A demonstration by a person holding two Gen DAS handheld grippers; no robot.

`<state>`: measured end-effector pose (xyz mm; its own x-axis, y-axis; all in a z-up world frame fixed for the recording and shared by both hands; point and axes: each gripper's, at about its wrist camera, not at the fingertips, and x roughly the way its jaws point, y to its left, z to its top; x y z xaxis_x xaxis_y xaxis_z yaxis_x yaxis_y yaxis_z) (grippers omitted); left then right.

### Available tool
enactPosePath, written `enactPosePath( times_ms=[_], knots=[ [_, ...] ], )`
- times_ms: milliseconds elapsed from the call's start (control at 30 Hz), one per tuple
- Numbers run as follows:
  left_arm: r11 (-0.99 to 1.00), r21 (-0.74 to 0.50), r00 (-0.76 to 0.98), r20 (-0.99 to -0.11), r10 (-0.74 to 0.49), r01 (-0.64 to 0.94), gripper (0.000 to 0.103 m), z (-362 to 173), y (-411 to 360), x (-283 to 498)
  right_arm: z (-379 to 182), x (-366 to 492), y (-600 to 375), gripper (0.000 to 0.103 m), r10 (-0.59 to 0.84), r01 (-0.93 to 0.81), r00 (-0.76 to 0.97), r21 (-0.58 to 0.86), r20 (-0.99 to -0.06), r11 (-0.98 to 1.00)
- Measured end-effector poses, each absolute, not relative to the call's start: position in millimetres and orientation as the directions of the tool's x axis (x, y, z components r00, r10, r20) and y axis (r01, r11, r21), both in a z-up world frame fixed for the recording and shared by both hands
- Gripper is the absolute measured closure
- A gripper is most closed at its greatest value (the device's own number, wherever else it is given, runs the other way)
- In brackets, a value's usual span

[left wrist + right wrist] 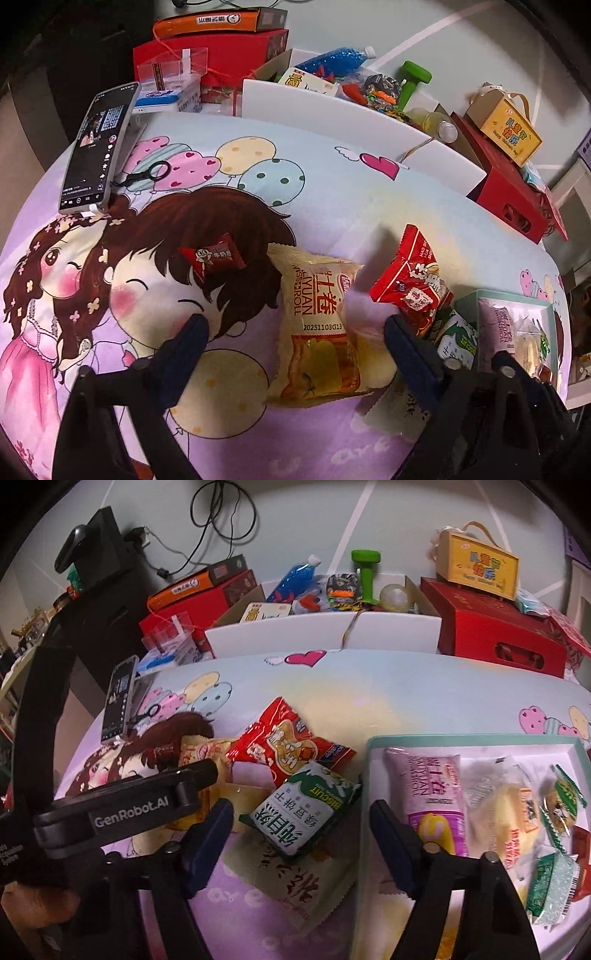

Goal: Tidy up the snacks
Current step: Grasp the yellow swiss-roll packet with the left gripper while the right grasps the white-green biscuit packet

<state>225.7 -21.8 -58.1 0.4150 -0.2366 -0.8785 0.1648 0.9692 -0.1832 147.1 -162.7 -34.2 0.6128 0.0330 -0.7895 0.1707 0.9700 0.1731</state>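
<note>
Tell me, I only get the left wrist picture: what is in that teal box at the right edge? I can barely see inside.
Observer: In the right wrist view the teal tray holds a pink roll pack, lying flat at its left side.
Operator: Anything else in there?
Observer: Beside it lies a pale yellow cake pack, and further right are small green-wrapped snacks.
Operator: Are the other tongs holding something?
Observer: No. The right tongs stand open around a green biscuit pack, not clamped on it. It lies outside the tray, on top of a pale packet.
</note>
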Motion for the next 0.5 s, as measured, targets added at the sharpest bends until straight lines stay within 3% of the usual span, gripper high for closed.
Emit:
enactPosePath(
  times_ms=[500],
  knots=[
    [0.974, -0.173, 0.391, -0.894, -0.217, 0.143, 0.03, -74.0, -21.1, 236.1, -44.1, 161.8, -157.5, 0.035, 0.028, 0.159, 0.602, 0.155, -0.798, 0.975]
  ],
)
